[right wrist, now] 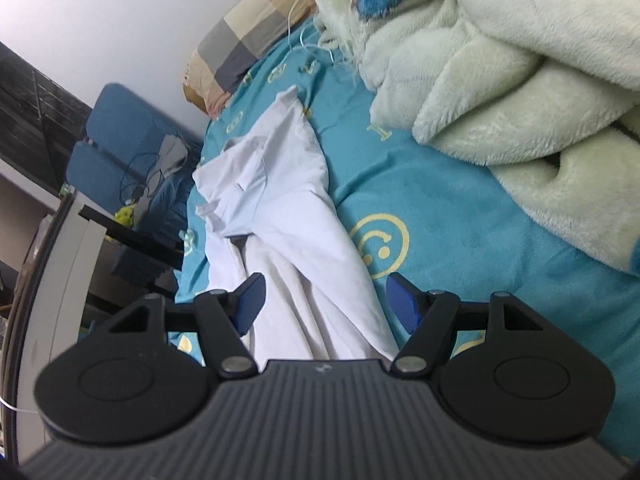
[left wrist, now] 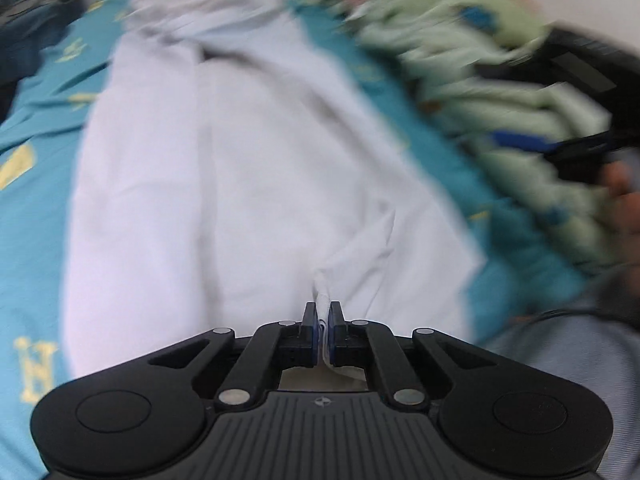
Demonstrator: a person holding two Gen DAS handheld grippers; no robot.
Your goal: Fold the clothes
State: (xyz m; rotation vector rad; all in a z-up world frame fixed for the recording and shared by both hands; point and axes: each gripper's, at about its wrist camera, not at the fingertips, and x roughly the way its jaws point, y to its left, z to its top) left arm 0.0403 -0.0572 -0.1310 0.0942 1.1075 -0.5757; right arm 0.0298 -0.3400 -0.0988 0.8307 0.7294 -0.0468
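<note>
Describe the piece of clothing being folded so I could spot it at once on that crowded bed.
Find the teal bedsheet printed with yellow smiley faces. Beside the fluffy pale green blanket heaped on it lies a white garment, stretched out and rumpled. It is the only plain white cloth there, and the left gripper has its jaws shut on a pinch of its edge.

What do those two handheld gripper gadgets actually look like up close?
Both look alike: the left gripper and right gripper are matte black plastic, with a grey ribbed body, two round discs at the sides, folding link arms with silver rivets, and blue ribbed pads on the fingers. A small round emblem sits at the centre.
</note>
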